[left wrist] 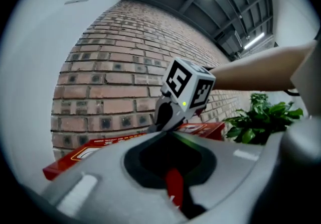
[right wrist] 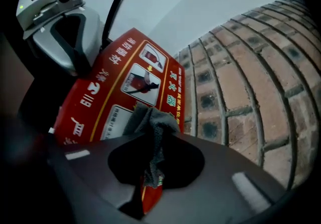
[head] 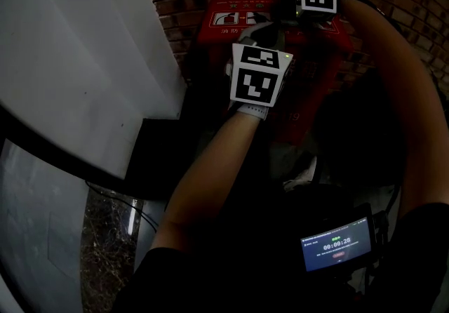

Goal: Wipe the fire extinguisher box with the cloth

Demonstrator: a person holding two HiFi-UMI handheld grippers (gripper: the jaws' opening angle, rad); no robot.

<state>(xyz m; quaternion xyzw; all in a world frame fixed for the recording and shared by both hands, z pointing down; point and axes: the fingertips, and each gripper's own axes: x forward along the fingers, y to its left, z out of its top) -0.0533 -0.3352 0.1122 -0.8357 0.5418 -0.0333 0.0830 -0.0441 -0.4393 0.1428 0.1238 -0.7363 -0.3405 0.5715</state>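
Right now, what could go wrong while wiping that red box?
The right gripper pinches only a small bunch of the cloth, so it might slip out mid-wipe. The left gripper sits close over the same fire extinguisher box, so the two may bump. The brick wall is right beside the box; the gripper could scrape it.

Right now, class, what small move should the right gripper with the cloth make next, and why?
Probably lower the right gripper slightly until the grey cloth presses flat on the labelled top of the red fire extinguisher box. Its jaws are shut on the cloth, which sits bunched over that top beside the brick wall; firm contact isn't evident.
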